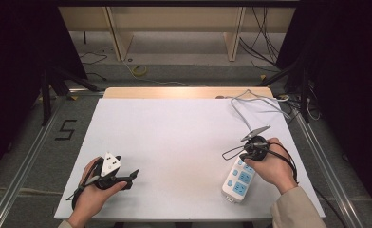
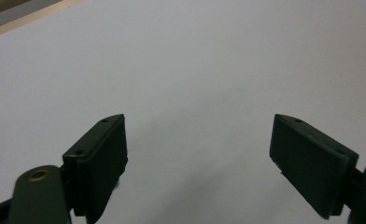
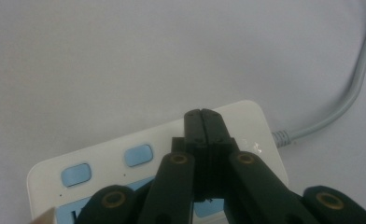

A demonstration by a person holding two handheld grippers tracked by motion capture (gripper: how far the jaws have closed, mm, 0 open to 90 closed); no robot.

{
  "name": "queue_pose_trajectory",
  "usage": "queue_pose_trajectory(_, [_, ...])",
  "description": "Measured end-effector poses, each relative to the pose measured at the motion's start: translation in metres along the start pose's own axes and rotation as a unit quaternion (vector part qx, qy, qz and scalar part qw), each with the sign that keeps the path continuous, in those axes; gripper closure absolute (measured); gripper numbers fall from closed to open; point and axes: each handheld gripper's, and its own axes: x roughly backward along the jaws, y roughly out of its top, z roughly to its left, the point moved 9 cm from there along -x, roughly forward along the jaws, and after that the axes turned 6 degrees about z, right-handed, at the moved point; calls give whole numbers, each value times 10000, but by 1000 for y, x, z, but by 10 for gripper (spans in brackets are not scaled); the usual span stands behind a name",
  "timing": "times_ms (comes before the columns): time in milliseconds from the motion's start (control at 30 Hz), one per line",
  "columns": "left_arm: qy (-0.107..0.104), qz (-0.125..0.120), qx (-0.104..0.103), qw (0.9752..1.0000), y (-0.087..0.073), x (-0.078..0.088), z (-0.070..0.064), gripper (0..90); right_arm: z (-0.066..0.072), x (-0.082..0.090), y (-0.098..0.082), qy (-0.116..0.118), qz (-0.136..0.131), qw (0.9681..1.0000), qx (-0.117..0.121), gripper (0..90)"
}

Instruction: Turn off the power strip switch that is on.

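A white power strip [image 1: 238, 179] with pale blue sockets and buttons lies near the table's front right corner. Its grey cable [image 1: 250, 107] runs away toward the back edge. My right gripper [image 1: 246, 158] is over the cable end of the strip, held in a hand. In the right gripper view its jaws are pressed together with nothing between them, and the tips [image 3: 202, 113] point down at the strip [image 3: 125, 156] beside the cable [image 3: 354, 88] exit. My left gripper [image 1: 131, 179] rests low at the front left, open, over bare white table [image 2: 195, 70].
The white table top [image 1: 174, 137] is bounded by a wooden strip at its back edge. Metal rails run along both sides on the floor, with a "5" mark [image 1: 66, 129] at the left. A wooden shelf frame [image 1: 174, 28] and loose cables lie behind.
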Motion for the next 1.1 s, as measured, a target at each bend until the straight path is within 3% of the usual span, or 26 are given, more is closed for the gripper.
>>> queue_pose_trajectory(1100, [-30, -8, 1, 10000, 1, -1, -1, 191, -1, -10, 1, 85, 397, 9991, 90, 900])
